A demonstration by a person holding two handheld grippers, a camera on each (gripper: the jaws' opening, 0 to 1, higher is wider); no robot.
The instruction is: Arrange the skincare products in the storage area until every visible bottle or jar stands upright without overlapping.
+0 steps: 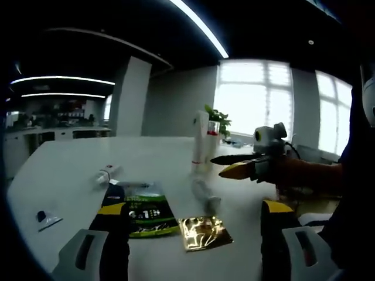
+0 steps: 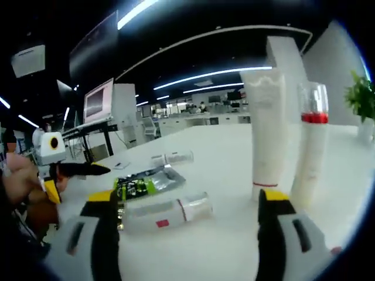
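Both tongs, left (image 1: 188,240) and right (image 2: 190,234), hung released over the table (image 2: 222,246); a clear bottle (image 2: 167,214) lay flat near two upright tubes (image 2: 268,134).

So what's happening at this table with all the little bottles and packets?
A person is tidying skincare products on a white table using a two-jaw tool in each hand. Both the left tool and the right tool are open and hold nothing. Two tall tubes already stand upright side by side. A clear tube and a smaller tube lie on their sides, beside a green sachet and a gold sachet lying flat.
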